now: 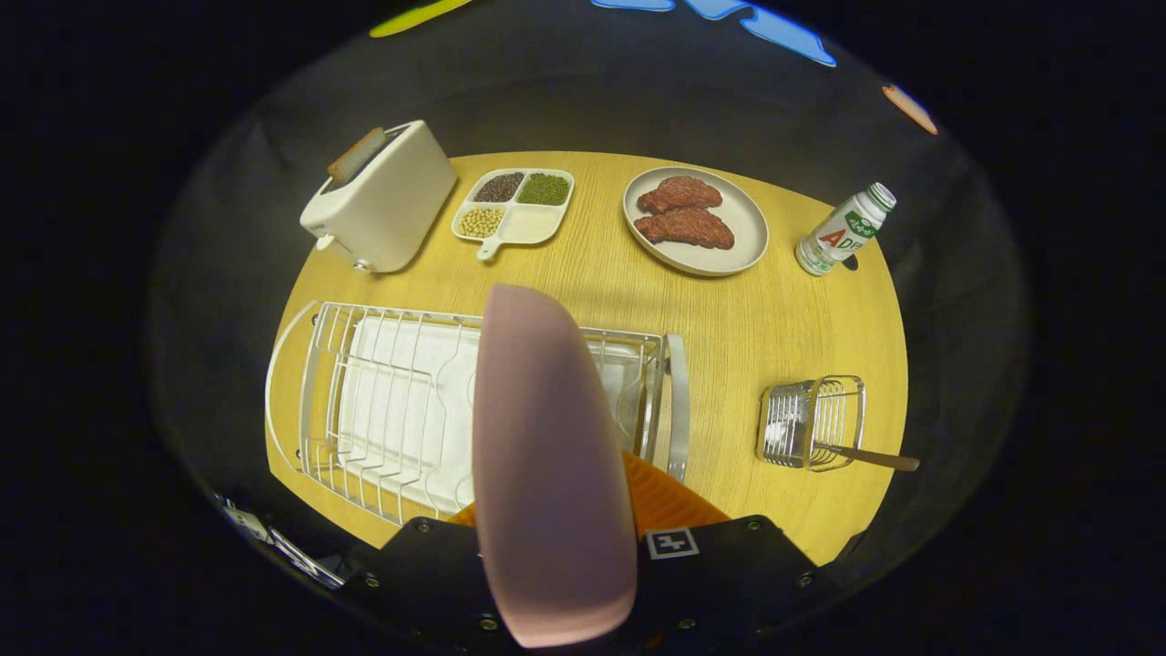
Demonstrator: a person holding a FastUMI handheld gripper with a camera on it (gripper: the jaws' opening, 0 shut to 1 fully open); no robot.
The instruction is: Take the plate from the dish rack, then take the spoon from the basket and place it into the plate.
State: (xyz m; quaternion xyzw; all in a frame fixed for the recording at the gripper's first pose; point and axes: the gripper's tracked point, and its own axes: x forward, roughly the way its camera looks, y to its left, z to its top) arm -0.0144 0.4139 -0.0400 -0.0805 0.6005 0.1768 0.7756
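Note:
A pink plate (547,437) stands on edge between the fingers of my gripper (549,492), which is shut on it. The plate hangs above the right half of the white wire dish rack (672,410) and hides part of it. One finger (665,497) shows to the right of the plate. To the right of the rack, on the yellow table (729,337), stands a small wire basket (811,421). The spoon (870,456) lies in the basket with its handle sticking out to the right.
Beyond the rack stand a white toaster (383,196), a divided tray of beans (516,211), a plate with two pieces of meat (720,260) and a small bottle (843,230) by the table's far right edge. Bare table lies between rack, basket and meat plate.

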